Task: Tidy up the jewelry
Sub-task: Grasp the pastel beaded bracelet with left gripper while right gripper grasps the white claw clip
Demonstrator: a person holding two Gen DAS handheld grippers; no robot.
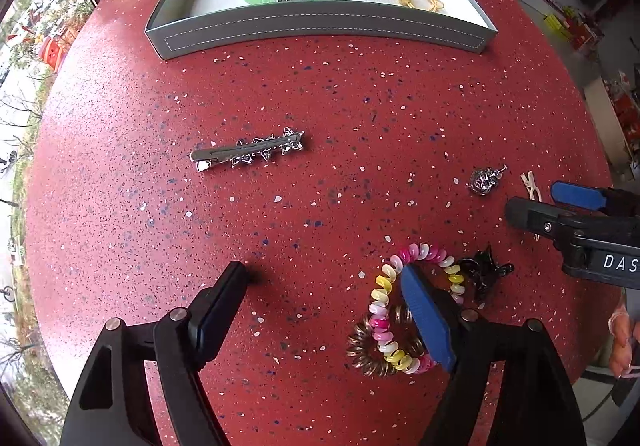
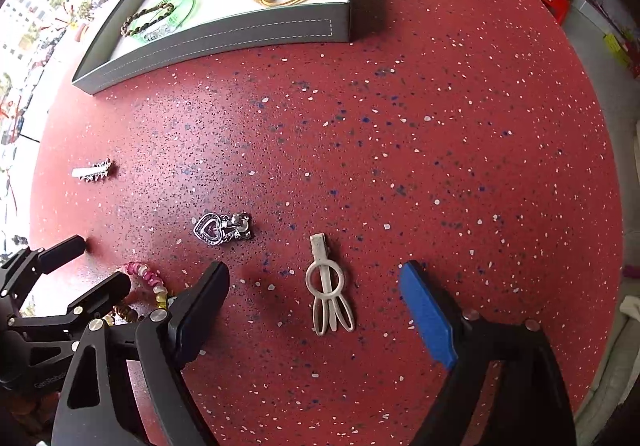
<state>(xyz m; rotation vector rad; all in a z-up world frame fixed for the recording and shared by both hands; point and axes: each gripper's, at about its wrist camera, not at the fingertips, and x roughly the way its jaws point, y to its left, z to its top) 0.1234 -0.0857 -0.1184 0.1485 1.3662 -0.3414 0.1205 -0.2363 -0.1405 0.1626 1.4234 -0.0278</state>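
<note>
Fingers of the right gripper (image 2: 314,286) stand apart around the cream clip (image 2: 329,288) lying flat on the tabletop (image 2: 440,125), so probably lower squarely before closing.

Tray (image 1: 320,30): one. Bracelets: three. Coil ties: two. Clips: three, possibly four.

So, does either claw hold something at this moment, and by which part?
Nothing is held. The left claw is open above the table, one finger over the spiral hair ties. The right claw is open around the white clip.
</note>
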